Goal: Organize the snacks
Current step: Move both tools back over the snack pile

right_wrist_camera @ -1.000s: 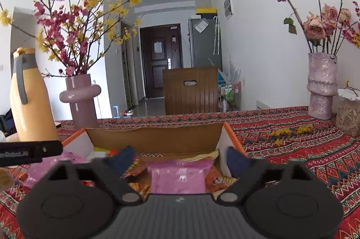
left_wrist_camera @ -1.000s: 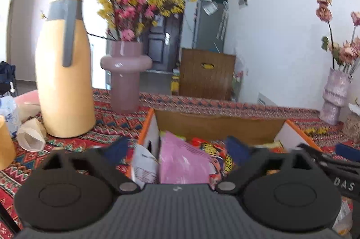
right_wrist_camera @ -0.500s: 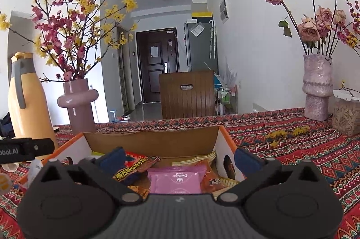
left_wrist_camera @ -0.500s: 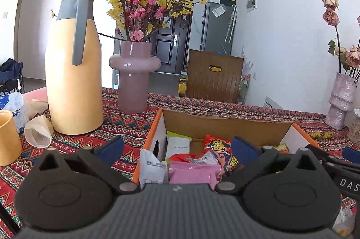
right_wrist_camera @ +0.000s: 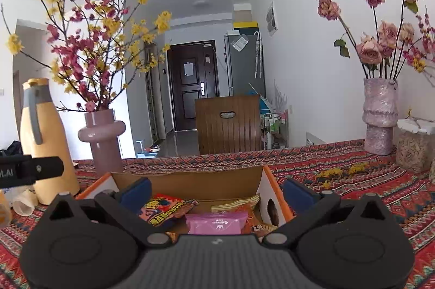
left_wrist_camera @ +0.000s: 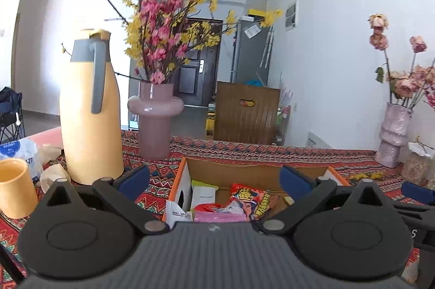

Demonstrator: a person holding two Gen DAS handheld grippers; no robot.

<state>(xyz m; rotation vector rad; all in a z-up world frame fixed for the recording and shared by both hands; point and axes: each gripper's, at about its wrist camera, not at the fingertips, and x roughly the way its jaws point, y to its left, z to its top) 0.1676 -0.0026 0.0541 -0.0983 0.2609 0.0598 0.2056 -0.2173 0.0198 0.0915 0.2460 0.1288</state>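
A cardboard box [left_wrist_camera: 252,172] with orange edges sits on the patterned tablecloth and holds several snack packets. In the left wrist view a red packet [left_wrist_camera: 250,200], a white packet [left_wrist_camera: 204,192] and a pink packet [left_wrist_camera: 217,217] lie inside. A crumpled white packet [left_wrist_camera: 175,212] sits at the box's left wall. My left gripper [left_wrist_camera: 214,180] hovers open over the box's near side with nothing between its fingers. The right wrist view shows the box [right_wrist_camera: 190,180], a pink packet [right_wrist_camera: 217,222] and a red packet [right_wrist_camera: 165,210]. My right gripper [right_wrist_camera: 217,191] is open and empty above them.
A yellow thermos jug [left_wrist_camera: 89,120] and a pink vase [left_wrist_camera: 155,123] of blossom branches stand left of the box. A yellow cup [left_wrist_camera: 15,187] sits at far left. A textured vase [right_wrist_camera: 380,117] of dried roses and a lidded jar [right_wrist_camera: 413,144] stand at right. A wooden chair [right_wrist_camera: 228,124] is behind the table.
Both grippers have drawn back and up from the box. The pink packets that filled the space between the fingers now lie lower and smaller inside the box.
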